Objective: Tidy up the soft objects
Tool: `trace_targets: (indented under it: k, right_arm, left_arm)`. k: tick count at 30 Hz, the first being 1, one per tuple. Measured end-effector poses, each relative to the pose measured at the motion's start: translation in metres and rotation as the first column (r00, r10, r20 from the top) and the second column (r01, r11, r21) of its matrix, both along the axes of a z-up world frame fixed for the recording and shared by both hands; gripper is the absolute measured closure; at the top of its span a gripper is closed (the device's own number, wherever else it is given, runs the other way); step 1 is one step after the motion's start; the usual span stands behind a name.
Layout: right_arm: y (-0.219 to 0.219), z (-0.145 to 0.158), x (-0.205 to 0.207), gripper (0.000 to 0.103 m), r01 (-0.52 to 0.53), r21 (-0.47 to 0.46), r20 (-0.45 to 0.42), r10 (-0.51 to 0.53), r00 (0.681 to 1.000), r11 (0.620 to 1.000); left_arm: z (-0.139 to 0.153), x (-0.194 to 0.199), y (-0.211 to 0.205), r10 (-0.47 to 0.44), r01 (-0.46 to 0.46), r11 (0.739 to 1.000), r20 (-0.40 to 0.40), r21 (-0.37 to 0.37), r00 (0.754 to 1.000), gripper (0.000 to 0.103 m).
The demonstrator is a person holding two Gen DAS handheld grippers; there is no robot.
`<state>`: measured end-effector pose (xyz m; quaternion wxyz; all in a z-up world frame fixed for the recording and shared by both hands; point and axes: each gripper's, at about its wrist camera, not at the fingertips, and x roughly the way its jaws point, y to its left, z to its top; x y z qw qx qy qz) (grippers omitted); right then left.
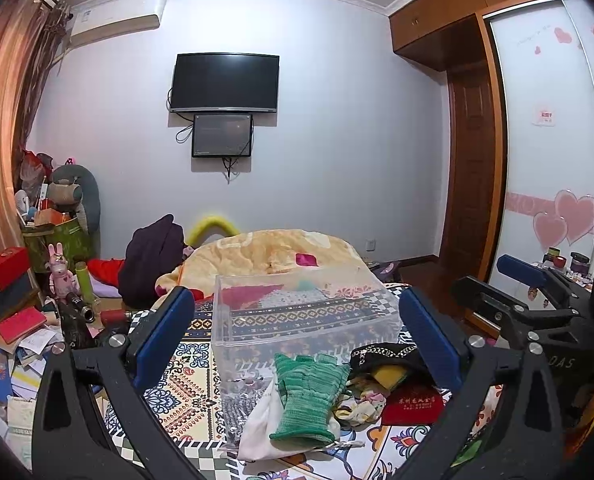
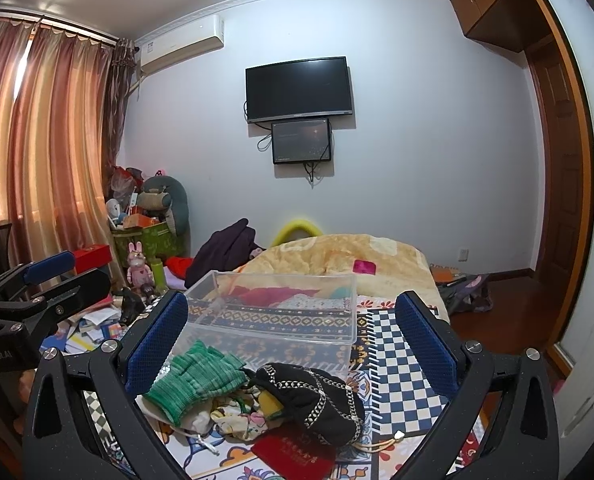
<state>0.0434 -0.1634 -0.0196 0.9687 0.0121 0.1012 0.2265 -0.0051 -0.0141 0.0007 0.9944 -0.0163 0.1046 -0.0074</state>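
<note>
Pre-grasp stage, nothing picked yet. Left tool (image 1: 297,340) and right tool (image 2: 291,340) both spread wide and empty, hovering over a heap of soft items on the patterned bed cover (image 2: 397,344). Clear plastic box (image 2: 273,312), rigid and apparently empty, sits just behind the heap. Green knit glove (image 1: 309,396) lies ribbed and floppy on a white cloth pouch (image 1: 263,428); black chain-trimmed pouch (image 2: 313,400) is slouchy, beside a flat red pouch (image 2: 293,458). Likely next: pinch one limp item and lift it into the box.

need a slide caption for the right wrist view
Open right hand-held gripper hovers over a green glove and black pouch, clear box behind.
</note>
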Motion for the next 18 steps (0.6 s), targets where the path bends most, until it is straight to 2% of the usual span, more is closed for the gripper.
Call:
trace_targets:
  k: [18]
  right_arm:
    - [0.0003, -0.0004, -0.0005, 0.0, 0.003, 0.002, 0.009, -0.003, 1.0, 1.0]
  left_arm:
    - [0.0002, -0.0027, 0.0033, -0.006, 0.007, 1.0, 0.007, -0.01, 1.0, 0.0]
